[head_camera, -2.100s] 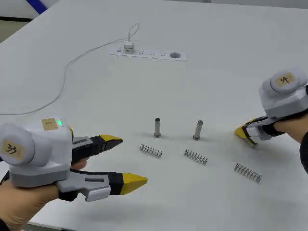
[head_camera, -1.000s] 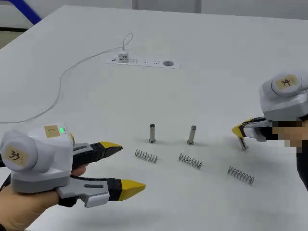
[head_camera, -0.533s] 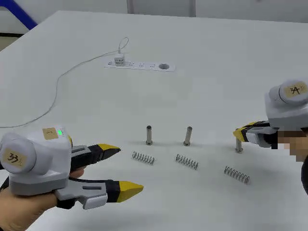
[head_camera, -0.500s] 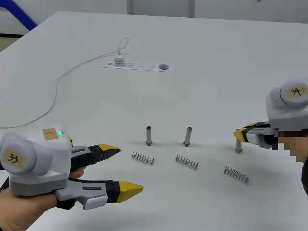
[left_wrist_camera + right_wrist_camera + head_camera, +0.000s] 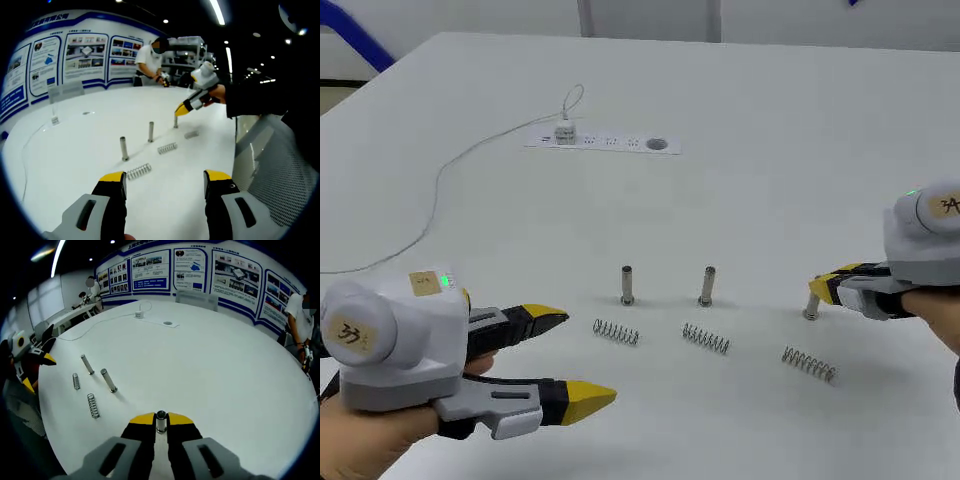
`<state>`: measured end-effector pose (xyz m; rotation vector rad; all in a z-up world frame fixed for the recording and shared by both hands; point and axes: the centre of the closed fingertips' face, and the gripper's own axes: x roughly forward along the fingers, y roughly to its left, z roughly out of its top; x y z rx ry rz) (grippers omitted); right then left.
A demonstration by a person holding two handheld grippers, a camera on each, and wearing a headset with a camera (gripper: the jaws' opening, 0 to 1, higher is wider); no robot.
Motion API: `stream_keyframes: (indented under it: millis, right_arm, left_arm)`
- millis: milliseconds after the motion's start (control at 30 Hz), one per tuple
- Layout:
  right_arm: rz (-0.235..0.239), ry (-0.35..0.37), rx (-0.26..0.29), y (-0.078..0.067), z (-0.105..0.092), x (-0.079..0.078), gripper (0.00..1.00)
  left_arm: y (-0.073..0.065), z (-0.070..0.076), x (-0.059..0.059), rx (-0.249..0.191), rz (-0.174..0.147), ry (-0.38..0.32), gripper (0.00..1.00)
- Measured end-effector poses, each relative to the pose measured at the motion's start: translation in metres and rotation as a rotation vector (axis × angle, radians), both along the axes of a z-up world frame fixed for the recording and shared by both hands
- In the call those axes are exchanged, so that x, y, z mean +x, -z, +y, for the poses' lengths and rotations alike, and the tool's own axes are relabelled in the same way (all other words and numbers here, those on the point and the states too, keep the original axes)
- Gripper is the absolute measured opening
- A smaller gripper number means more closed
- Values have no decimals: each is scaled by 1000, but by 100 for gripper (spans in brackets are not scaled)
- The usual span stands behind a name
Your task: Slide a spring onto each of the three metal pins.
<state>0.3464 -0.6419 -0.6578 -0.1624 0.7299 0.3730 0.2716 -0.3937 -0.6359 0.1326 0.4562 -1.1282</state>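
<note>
Your right tongs [image 5: 822, 286] pinch the upright right-end pin [image 5: 810, 308] near its top; its spring [image 5: 808, 364] lies flat on the desk [image 5: 740, 200] just nearer you, long axis roughly crosswise; your left tongs [image 5: 588, 357], spread wide, hover nearer the leftmost spring [image 5: 616, 332].
</note>
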Motion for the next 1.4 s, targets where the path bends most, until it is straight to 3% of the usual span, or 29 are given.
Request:
stream_keyframes:
  millis: [433, 767, 867, 1033, 1400]
  right_arm:
    - [0, -12, -9, -1, -1, -3, 12]
    - [-56, -36, -26, -25, 4, -2, 16]
    - [-88, -70, -24, -37, 17, 2, 17]
    - [-112, -132, -8, -45, 41, 6, 17]
    - [-113, -291, -6, -42, 99, 0, 18]
  left_arm:
    - [0, -1, -1, 3, 1, 0, 64]
    - [0, -2, -2, 1, 3, 5, 64]
    - [1, -3, -3, 3, 4, 10, 64]
    - [0, -3, -3, 3, 2, 9, 64]
    - [0, -2, -2, 5, 0, 2, 64]
